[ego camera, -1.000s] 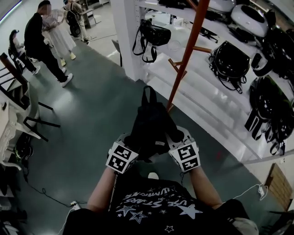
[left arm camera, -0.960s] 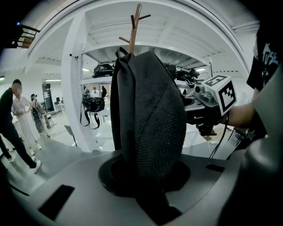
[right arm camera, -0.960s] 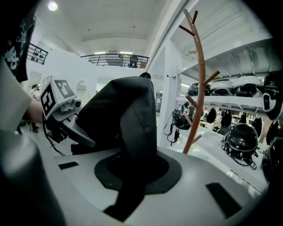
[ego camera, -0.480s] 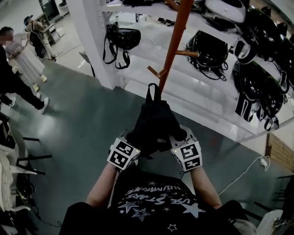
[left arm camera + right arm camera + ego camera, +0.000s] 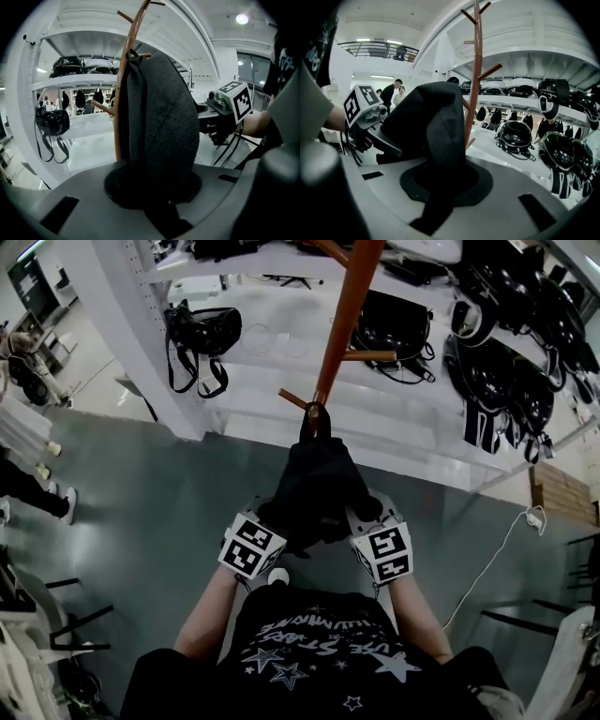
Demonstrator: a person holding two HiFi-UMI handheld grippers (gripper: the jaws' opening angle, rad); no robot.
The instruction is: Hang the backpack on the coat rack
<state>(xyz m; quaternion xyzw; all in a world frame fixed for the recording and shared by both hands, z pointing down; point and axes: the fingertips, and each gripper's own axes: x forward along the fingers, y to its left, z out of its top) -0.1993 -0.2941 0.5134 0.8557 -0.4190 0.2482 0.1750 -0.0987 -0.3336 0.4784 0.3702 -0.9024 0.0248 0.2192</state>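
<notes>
I hold a black backpack (image 5: 314, 484) upright between both grippers, in front of my chest. My left gripper (image 5: 274, 526) is shut on its left side, and my right gripper (image 5: 364, 521) is shut on its right side; dark fabric fills both sets of jaws. The backpack's top loop (image 5: 314, 416) sits right at the brown coat rack's pole (image 5: 345, 315), beside a low peg (image 5: 294, 398). In the left gripper view the backpack (image 5: 164, 126) covers part of the rack (image 5: 123, 79). In the right gripper view the rack (image 5: 475, 75) rises just behind the backpack (image 5: 433, 126).
White shelves behind the rack carry several black helmets (image 5: 511, 381). A black bag (image 5: 199, 334) hangs from the shelf's left post. A white cable (image 5: 497, 549) lies on the grey floor at right, chair legs (image 5: 66, 624) at left. A person's legs (image 5: 23, 484) show at the left edge.
Both grippers have carried the backpack closer to the coat rack. Its top loop, well short of the pole before, now reaches the low peg. Both grips are unchanged.
</notes>
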